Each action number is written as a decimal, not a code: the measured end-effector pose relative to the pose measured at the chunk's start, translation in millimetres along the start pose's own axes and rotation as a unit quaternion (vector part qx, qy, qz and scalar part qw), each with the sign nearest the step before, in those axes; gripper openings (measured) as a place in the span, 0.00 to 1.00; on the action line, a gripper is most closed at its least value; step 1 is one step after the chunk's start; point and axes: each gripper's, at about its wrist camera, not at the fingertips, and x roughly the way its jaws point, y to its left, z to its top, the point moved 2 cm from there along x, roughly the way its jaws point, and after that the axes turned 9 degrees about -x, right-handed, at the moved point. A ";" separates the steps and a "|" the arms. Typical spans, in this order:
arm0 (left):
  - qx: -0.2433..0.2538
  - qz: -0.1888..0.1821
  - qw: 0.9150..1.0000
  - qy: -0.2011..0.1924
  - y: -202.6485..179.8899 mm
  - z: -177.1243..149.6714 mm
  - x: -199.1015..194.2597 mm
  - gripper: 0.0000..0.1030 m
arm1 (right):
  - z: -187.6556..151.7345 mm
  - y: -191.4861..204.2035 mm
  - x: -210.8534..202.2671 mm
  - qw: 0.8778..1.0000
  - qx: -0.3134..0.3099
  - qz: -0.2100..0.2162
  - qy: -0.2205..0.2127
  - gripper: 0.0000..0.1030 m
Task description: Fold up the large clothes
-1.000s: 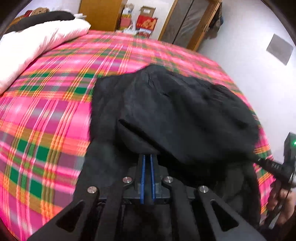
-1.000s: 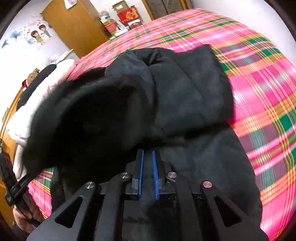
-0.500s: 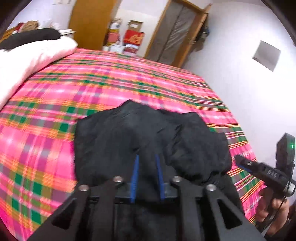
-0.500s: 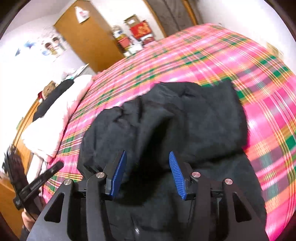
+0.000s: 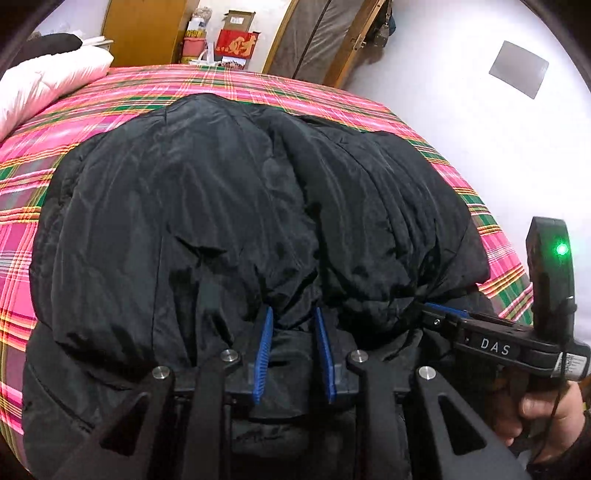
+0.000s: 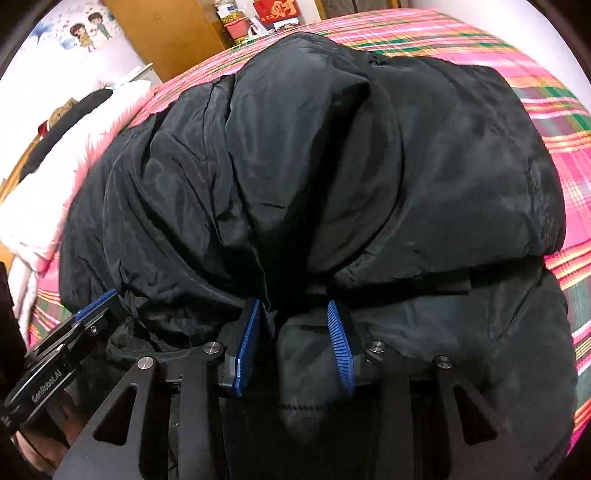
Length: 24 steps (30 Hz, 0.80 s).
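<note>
A large black padded jacket [image 5: 229,206] lies folded over itself on the pink plaid bed [image 5: 22,184]; it also fills the right wrist view [image 6: 332,177]. My left gripper [image 5: 293,317] is open, its blue pads at the near edge of the upper fold, with cloth bunched between them but not pinched. My right gripper [image 6: 293,310] is open wide at the same fold edge, right beside the left one. The right gripper also shows in the left wrist view [image 5: 443,314], and the left gripper in the right wrist view [image 6: 96,302].
A white and pink duvet [image 5: 44,85] lies at the bed's far left. A wooden wardrobe [image 5: 144,29], boxes [image 5: 236,40] and a door [image 5: 317,37] stand beyond the bed. A white wall [image 5: 498,122] runs along the right side.
Both grippers were shut on the jacket a second ago while carrying the fold over. They have since opened, let the cloth go, and dropped down close to the folded edge.
</note>
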 end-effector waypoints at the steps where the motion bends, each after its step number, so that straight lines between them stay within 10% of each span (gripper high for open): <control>1: 0.000 0.003 1.000 0.000 -0.3 -0.8 0.7 0.24 | -0.5 0.5 -0.1 1.000 -0.001 -0.001 0.001 0.36; 12: -0.005 -0.006 1.000 -0.017 -6.0 17.5 -75.1 0.24 | 26.0 15.0 -114.8 0.991 -0.030 -0.021 -0.125 0.37; 18: 0.002 0.049 0.996 -0.072 14.3 84.7 -60.0 0.24 | 73.6 9.5 -78.7 0.990 -0.050 -0.035 -0.125 0.37; 24: -0.026 0.087 0.996 -0.004 67.0 74.2 15.1 0.24 | 54.6 -20.6 -17.5 0.995 -0.041 -0.058 -0.069 0.36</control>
